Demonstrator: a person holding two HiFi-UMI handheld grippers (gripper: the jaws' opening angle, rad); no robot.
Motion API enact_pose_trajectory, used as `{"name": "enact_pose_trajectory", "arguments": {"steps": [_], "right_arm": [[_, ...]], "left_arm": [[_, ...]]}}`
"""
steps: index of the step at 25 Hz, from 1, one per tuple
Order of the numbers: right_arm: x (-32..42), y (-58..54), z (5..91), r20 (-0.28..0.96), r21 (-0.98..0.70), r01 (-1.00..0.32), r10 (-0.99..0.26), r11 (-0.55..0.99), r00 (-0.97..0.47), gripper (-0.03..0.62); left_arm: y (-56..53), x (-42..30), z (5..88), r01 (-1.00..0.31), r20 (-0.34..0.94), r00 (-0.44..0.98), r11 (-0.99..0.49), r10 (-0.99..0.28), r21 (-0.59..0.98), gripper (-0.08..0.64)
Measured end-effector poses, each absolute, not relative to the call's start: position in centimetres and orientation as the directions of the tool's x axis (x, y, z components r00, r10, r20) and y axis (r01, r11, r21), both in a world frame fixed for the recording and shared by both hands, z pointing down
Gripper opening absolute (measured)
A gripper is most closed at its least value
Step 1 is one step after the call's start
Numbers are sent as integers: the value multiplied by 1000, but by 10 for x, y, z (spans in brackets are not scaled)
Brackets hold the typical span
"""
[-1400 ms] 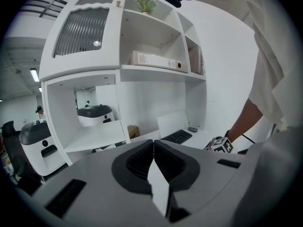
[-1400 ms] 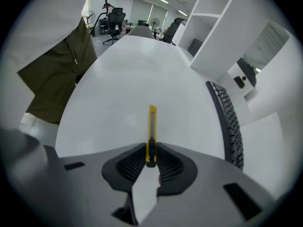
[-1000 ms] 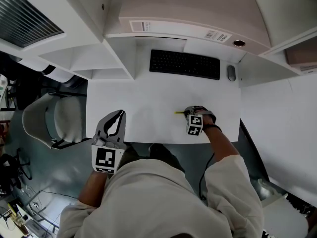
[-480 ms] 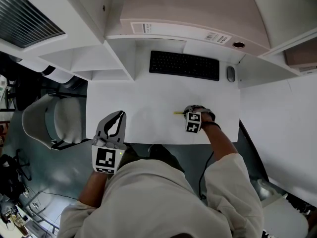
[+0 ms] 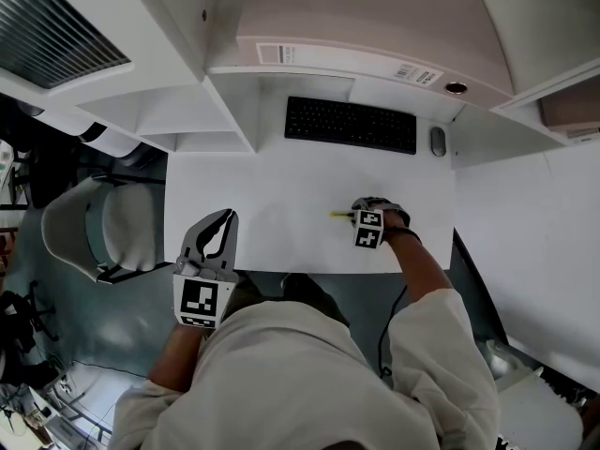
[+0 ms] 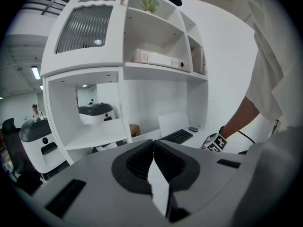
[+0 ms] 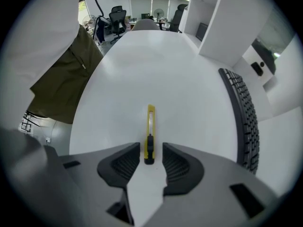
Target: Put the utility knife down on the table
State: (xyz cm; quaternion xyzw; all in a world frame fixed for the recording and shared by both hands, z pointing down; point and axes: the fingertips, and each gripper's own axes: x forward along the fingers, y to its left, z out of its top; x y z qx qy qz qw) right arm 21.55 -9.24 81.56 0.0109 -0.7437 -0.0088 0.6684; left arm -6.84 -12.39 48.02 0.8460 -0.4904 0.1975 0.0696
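A yellow utility knife [image 7: 150, 126] with a black slider lies flat on the white table [image 5: 281, 186], seen in the head view as a short yellow strip [image 5: 339, 215]. My right gripper [image 7: 151, 148] points down over the knife's near end. Its jaws have just been opening, and the knife lies between them with a gap on each side, so the pads do not press it. In the head view the right gripper [image 5: 356, 217] is right of the table's middle. My left gripper [image 5: 228, 216] hovers at the table's front left edge, its jaws [image 6: 153, 143] shut on nothing.
A black keyboard [image 5: 350, 123] and a mouse [image 5: 438, 140] lie at the back of the table under white shelves [image 5: 225, 101]. A grey chair [image 5: 89, 228] stands to the left of the table. The keyboard [image 7: 244, 112] runs along the right of the right gripper view.
The right gripper's marker cube has tipped slightly over the knife, which stays at the same spot on the table. The left gripper has not moved.
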Motion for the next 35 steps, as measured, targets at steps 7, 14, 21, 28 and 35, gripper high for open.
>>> {"name": "enact_pose_trajectory", "arguments": {"steps": [7, 14, 21, 28, 35], "right_arm": [[214, -93, 807, 991, 33, 1, -32, 999, -128, 155], [214, -96, 805, 990, 38, -16, -40, 999, -138, 155], [211, -103, 779, 971, 70, -138, -99, 988, -218, 153], [209, -110, 733, 927, 119, -299, -214, 947, -308, 144], [212, -117, 672, 837, 150, -522, -389, 840, -385, 133]], "left_arm": [[-126, -70, 482, -857, 402, 444, -511, -801, -71, 11], [-129, -71, 483, -856, 399, 447, -512, -800, -68, 11], [-131, -70, 481, -850, 393, 460, -523, -796, -64, 11], [-138, -60, 477, -832, 375, 495, -552, -784, -54, 11], [-147, -48, 473, -809, 355, 535, -585, -767, -45, 11]]}}
